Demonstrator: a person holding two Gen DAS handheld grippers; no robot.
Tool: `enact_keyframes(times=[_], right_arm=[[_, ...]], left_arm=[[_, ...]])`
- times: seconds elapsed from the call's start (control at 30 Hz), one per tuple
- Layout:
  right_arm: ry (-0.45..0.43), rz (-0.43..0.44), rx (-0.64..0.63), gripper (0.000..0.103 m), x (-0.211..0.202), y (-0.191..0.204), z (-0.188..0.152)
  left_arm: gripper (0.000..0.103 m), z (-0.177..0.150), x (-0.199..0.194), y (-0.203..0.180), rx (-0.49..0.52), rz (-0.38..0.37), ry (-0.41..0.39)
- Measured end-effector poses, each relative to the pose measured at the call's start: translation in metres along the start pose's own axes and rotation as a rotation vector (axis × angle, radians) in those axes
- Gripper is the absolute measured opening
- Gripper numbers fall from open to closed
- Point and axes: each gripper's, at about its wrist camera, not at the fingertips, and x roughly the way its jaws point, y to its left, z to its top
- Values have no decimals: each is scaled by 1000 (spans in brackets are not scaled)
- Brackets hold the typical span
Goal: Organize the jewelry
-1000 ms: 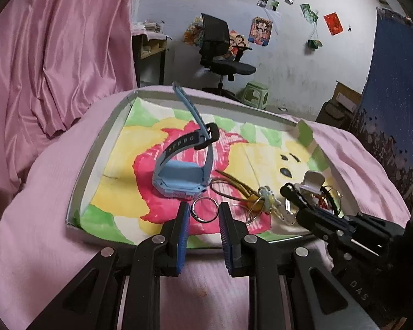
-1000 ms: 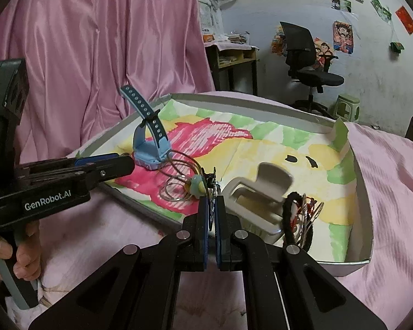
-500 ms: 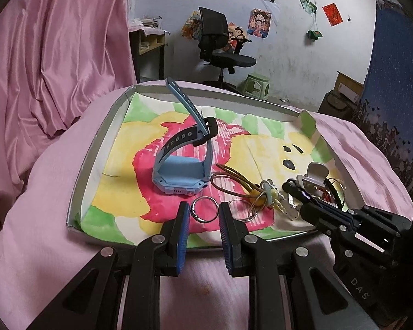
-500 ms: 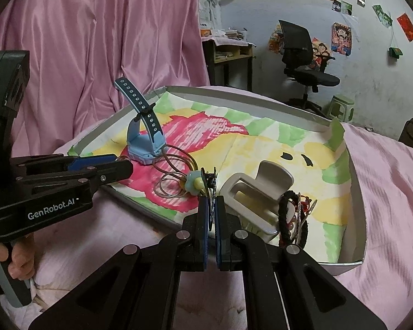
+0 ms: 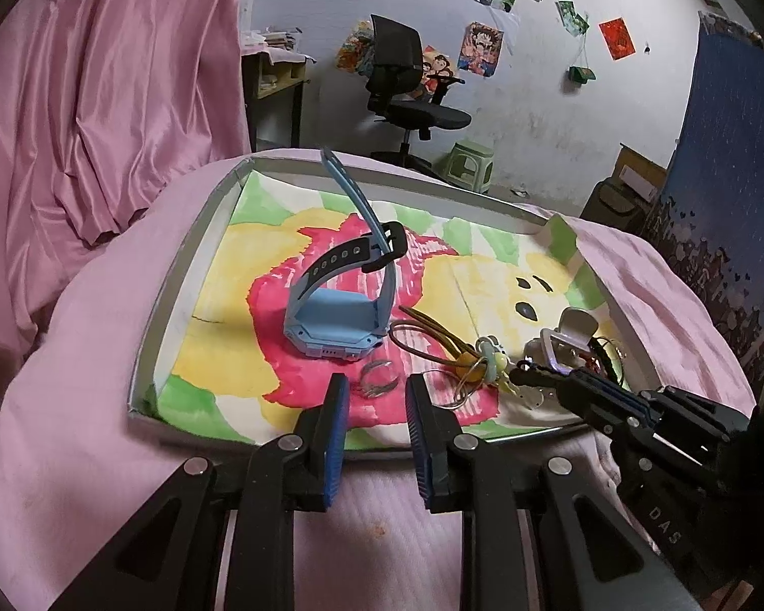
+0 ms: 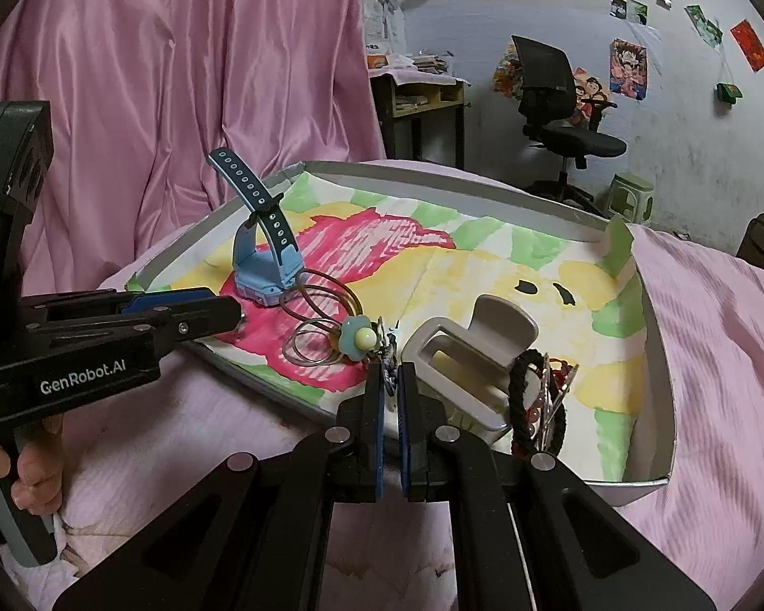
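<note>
Jewelry lies in a shallow grey tray (image 5: 150, 336) lined with a painted sheet. At its near edge a flower-charm hair tie (image 6: 357, 338) lies, and the right gripper (image 6: 391, 382) is pinched on a small piece just beside the charm. A small metal ring (image 5: 379, 379) lies just beyond the spread fingers of the left gripper (image 5: 377, 394). A blue watch (image 5: 338, 313) stands mid-tray, a grey hair claw (image 6: 476, 351) and black beaded bracelets (image 6: 537, 402) toward the near right corner.
</note>
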Motion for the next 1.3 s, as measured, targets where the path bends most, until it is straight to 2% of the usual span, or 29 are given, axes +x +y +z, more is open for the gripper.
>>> enact_keyframes(times=[0.17, 0.23, 0.3, 0.47, 0.53, 0.57, 0.6, 0.67, 0.83, 0.87, 0.93, 1.03, 1.1, 1.3], right_arm=[[-26, -1, 15, 5, -8, -3, 1], [-35, -3, 23, 5, -12, -4, 1], [-44, -5, 35, 5, -15, -7, 1], [-66, -12, 62, 5, -22, -12, 1], [-78, -17, 73, 7, -25, -15, 1], [-84, -20, 78, 14, -26, -16, 0], [-91, -22, 85, 26, -28, -18, 0], [-110, -25, 95, 38, -31, -20, 0], [-141, -44, 102, 38, -37, -22, 3], [-149, -49, 104, 39, -38, -23, 3], [-161, -54, 109, 49, -42, -24, 3], [-183, -60, 119, 61, -47, -27, 3], [-195, -63, 127, 74, -51, -29, 2], [-228, -56, 149, 90, -62, -33, 0]], left_arm=[[32, -3, -10, 1, -6, 17, -29], [45, -3, -14, 2, -9, 24, -41], [53, -4, -18, 1, -8, 36, -62], [56, -5, -26, -1, -1, 54, -95], [63, -6, -29, 0, -2, 61, -108], [64, -6, -30, 0, -3, 64, -113], [65, -6, -31, 0, -3, 68, -118], [67, -7, -33, 0, -2, 72, -131], [85, -8, -41, 1, -9, 89, -164], [87, -8, -42, 1, -13, 94, -166], [97, -9, -45, 2, -25, 103, -178], [100, -11, -52, 4, -39, 108, -209], [101, -12, -57, 4, -45, 107, -223], [102, -17, -71, -3, -8, 121, -279]])
